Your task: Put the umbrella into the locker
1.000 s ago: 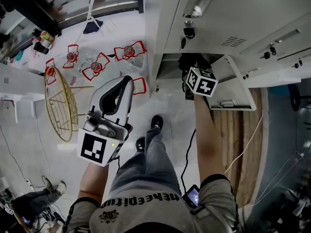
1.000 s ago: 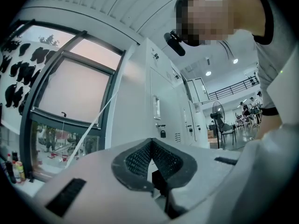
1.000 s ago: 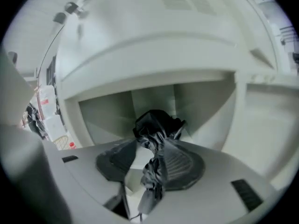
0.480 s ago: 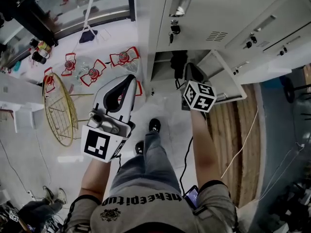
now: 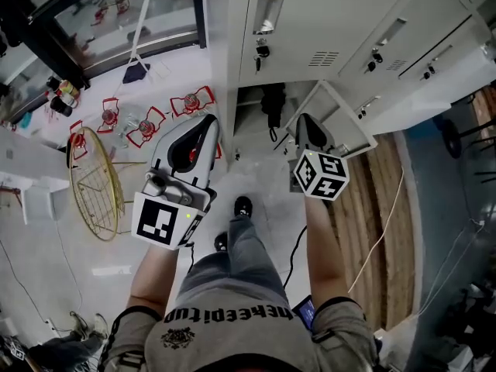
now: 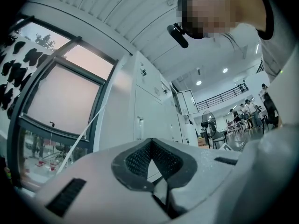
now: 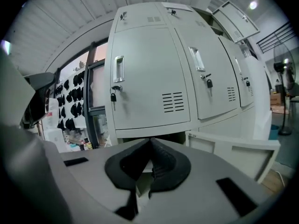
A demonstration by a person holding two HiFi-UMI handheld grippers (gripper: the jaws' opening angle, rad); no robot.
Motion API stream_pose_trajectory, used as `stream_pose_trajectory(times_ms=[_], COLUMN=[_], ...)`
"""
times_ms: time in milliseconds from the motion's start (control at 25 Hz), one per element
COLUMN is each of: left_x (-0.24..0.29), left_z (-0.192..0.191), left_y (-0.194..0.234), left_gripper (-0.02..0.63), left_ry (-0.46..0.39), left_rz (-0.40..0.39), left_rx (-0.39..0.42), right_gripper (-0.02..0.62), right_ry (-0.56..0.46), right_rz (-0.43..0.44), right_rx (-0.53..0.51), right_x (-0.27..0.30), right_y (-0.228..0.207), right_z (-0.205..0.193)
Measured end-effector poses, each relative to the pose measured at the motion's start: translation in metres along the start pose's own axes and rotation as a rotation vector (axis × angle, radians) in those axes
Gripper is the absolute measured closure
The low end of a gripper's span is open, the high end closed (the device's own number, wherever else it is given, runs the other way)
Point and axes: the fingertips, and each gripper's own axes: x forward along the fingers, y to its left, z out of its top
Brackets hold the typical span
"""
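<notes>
Your umbrella looked already stowed, a dark shape mid-opening in the bottom locker. Your left gripper and right gripper were both clenched on nothing. The locker door stood open, probably yours to close.

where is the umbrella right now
In the head view, the umbrella is inside the open bottom locker, top centre, just left of its swung-open door and beyond the right gripper.
</notes>
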Motion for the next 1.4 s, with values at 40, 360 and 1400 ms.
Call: stream_pose_trajectory(times_ms=[40,360,1400], left_x=[-0.001,-0.008,-0.036], left_z=[0.002,0.017,0.056], left_y=[-0.001,-0.01,-0.044], left_gripper=[0.603,0.603,0.603], left_ry=[-0.002,-0.009,-0.061], left_rz=[-0.001,-0.002,-0.036], left_rx=[0.001,-0.023,-0.013], right_gripper=[0.594,0.594,0.594], right_ry=[-0.006,-0.055,-0.272], right_rz=[-0.001,-0.008,-0.047], right_rx=[0.0,-0.034,-0.125], right_x=[-0.006,-0.055,-0.182], right_y=[0.001,0.013,0.053], right_z=[0.003,0.029,0.108])
